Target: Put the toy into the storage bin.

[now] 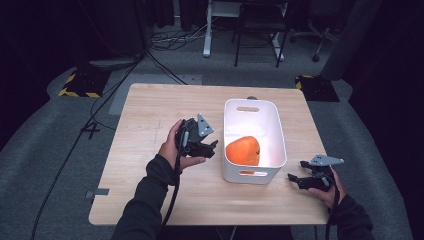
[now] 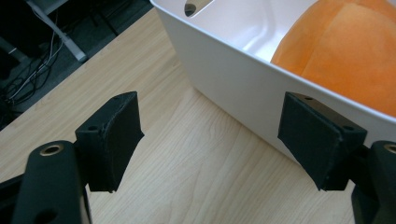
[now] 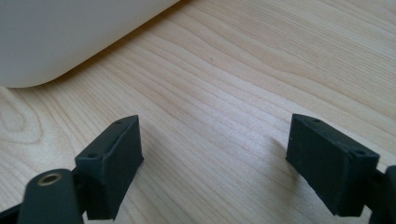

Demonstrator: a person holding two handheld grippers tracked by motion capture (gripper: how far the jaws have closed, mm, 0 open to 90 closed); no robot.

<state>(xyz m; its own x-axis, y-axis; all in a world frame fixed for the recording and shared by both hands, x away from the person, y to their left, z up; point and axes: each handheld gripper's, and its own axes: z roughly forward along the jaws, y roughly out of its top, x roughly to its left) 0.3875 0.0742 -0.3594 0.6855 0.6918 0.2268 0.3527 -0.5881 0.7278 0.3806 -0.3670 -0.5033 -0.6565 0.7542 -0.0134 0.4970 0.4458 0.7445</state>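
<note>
The orange soft thing (image 1: 243, 150) lies inside the white bin (image 1: 280, 135). The left tongs (image 1: 214, 146), open and empty, wait at the bin's 9 o'clock side; the right tongs (image 1: 294, 178), also open, rest on the counter (image 1: 150, 115) at its 4 o'clock, probably leaving room.

Dark long sleeves, and each black claw (image 1: 214, 146) carries a grey three-cornered plate and trailing black cable.

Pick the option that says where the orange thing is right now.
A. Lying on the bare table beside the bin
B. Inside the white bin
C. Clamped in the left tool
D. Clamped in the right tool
B: the high view shows the orange thing resting inside the white bin, while the left tool and right tool stand open on either side with nothing between them.
</note>
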